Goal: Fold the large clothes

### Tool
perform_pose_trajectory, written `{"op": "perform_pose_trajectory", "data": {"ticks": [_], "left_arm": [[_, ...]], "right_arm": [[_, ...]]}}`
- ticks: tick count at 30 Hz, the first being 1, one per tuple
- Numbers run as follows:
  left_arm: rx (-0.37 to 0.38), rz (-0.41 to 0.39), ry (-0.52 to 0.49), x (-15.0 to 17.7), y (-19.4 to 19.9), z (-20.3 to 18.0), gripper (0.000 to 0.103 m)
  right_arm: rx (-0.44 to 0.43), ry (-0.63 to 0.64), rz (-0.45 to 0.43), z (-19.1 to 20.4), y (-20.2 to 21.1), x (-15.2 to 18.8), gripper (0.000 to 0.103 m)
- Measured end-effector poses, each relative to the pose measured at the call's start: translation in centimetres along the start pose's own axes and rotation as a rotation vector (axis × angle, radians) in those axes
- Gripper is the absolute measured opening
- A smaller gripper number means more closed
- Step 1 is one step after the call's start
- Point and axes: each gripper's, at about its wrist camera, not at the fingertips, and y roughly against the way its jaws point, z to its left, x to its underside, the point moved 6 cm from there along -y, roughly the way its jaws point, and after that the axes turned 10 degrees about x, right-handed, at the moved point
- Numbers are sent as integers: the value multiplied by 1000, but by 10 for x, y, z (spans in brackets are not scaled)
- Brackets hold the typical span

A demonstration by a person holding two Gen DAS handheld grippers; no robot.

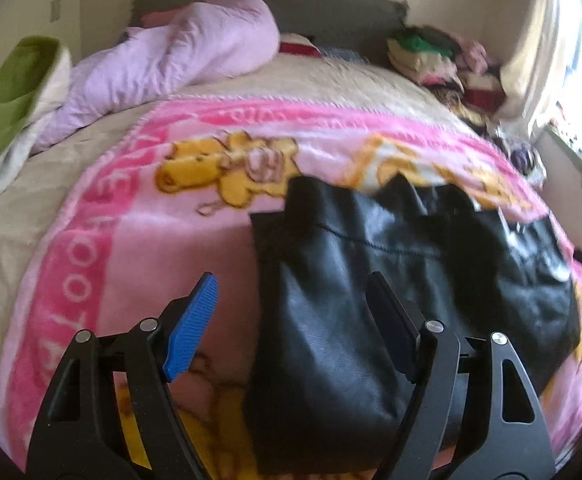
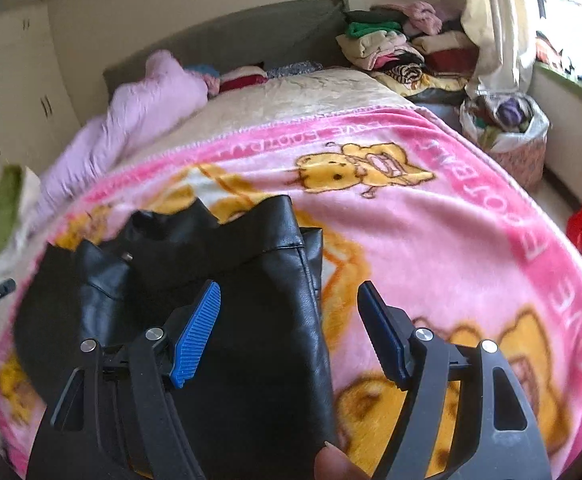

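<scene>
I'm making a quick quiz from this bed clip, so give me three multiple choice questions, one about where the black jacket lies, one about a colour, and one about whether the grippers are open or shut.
1. Where does the black jacket lie?
A. On the pink blanket
B. On the floor
C. On the clothes pile

2. What colour are the gripper pads?
A. Red
B. Blue
C. Yellow

3. How do the left gripper and right gripper stand?
A. Both shut on the jacket
B. Only the left one shut
C. Both open, pressing on nothing

Answers:
1 A, both views show the jacket spread on the bear-print blanket.
2 B, the ribbed pads on the black fingers are blue.
3 C, each view shows a wide gap between the pads, with the jacket lying loose below.
</scene>
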Motion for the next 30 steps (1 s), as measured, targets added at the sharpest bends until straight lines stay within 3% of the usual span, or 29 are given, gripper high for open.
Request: {"op": "perform_pose_trajectory", "data": {"ticks": [5, 6, 8, 9, 10, 12, 16, 20, 30], "left_arm": [[14, 15, -6, 5, -22, -2, 62], [19, 6, 8, 4, -25, 0, 54], [25, -9, 37, 5, -30, 5, 34], [20, -18, 43, 4, -31, 4, 17], [29, -29, 51, 3, -31, 5, 10], [59, -67, 76, -2, -23, 4, 3], [134, -168, 102, -27, 9, -1, 1], [123, -230, 60, -45, 23, -10, 1], [97, -150, 94, -33, -27, 11, 1]], "right_arm": [[9, 41, 37, 7, -29, -7, 68], [10, 46, 46, 9, -36, -8, 63], [2, 65, 52, 15, -41, -10, 38], [10, 68, 51, 17, -42, -10, 27], [20, 66, 40, 17, -41, -12, 18], [30, 49, -6, 17, -30, -17, 14], [-67, -64, -102, 4, 1, -41, 11], [-64, -140, -103, -2, -5, -62, 10], [6, -186, 3, 2, -64, -41, 10]]}}
